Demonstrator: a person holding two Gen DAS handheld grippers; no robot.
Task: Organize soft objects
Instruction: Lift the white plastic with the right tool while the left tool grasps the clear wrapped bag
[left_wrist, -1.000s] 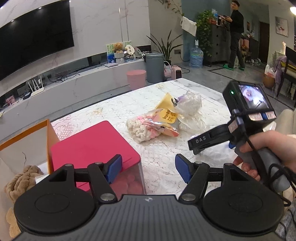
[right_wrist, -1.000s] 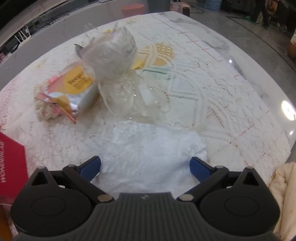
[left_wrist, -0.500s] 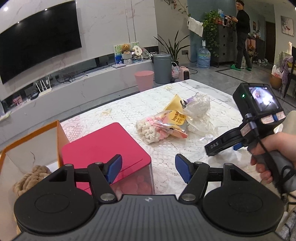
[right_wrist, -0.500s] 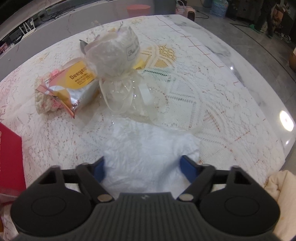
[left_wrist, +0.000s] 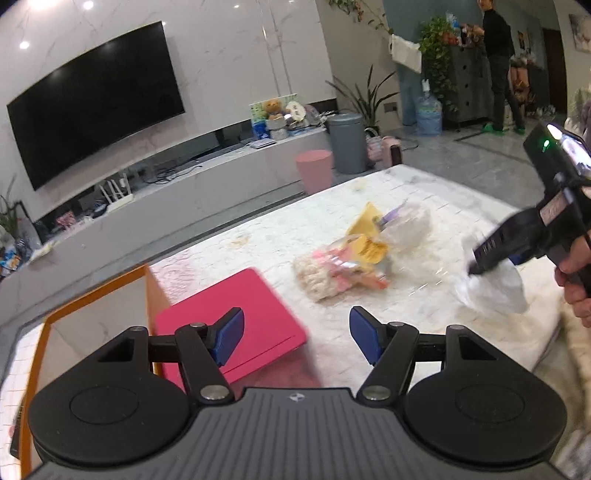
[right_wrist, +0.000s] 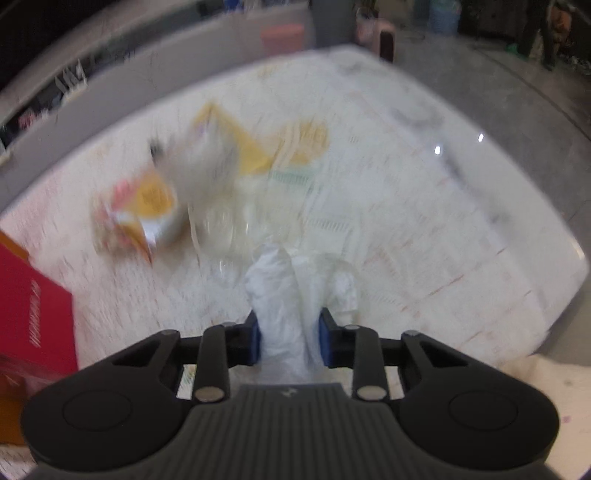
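Jaws on our right gripper (right_wrist: 290, 341) are pinching a white plastic bag (right_wrist: 284, 295) between the blue pads, and the bag is bunching up between them and hanging just above the tabletop (right_wrist: 424, 221); jaws on our left gripper (left_wrist: 295, 338) are standing wide with nothing between them, hovering near the pink box (left_wrist: 236, 317) and the orange-rimmed box (left_wrist: 96, 314). We are judging this as the lift-and-carry step for the bag, probably heading toward one of the boxes. The rest of the pile, a snack packet (left_wrist: 351, 262) and a clear-wrapped white bundle (left_wrist: 408, 229), is sitting mid-tabletop, well apart from the left gripper. Risks: we are gripping thin, slippery film by one fold, so it could slide out in a fast swing; the right view is motion-blurred, so speed looks high. The trailing bag could also drag the clear wrap nearby.
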